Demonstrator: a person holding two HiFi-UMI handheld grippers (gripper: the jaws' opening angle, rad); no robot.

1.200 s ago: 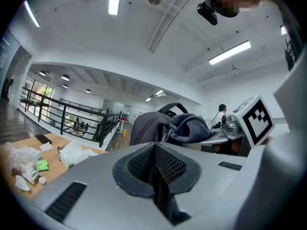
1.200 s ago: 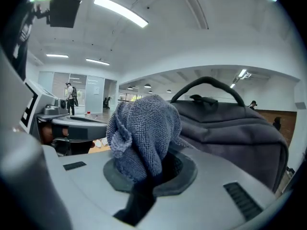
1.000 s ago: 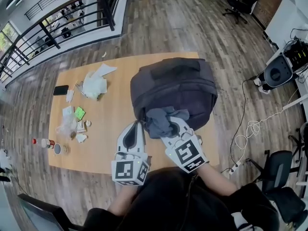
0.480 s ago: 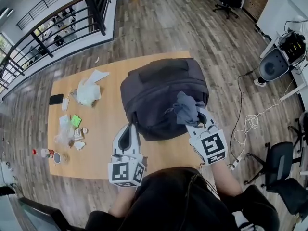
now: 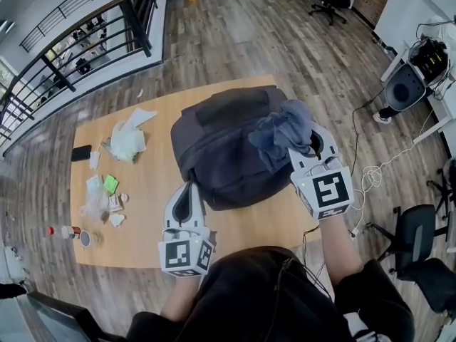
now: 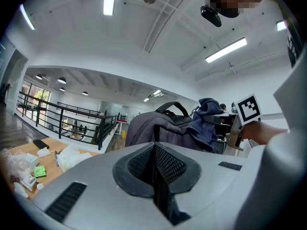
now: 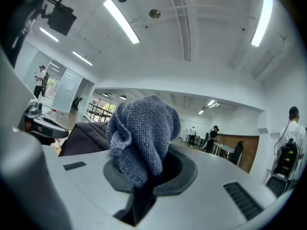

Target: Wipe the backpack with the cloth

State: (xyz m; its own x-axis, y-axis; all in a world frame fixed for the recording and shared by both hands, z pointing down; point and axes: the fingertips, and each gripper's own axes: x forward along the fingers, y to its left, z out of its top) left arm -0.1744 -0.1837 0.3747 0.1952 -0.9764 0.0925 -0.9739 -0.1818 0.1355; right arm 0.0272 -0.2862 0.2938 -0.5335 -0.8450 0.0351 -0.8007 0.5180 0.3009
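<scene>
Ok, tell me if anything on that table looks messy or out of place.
Yes: the table's left side is littered with crumpled white wrapping, a green packet and small scraps, scattered loosely beside the backpack. Nothing looks spilled or broken.

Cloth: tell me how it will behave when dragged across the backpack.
Probably floppy: the cloth bunches in soft folds where the right claw pinches it. Likely light, since one pinch carries the whole wad. Its looped, towel-like weave should grip and drag rather than slide on the backpack.
</scene>
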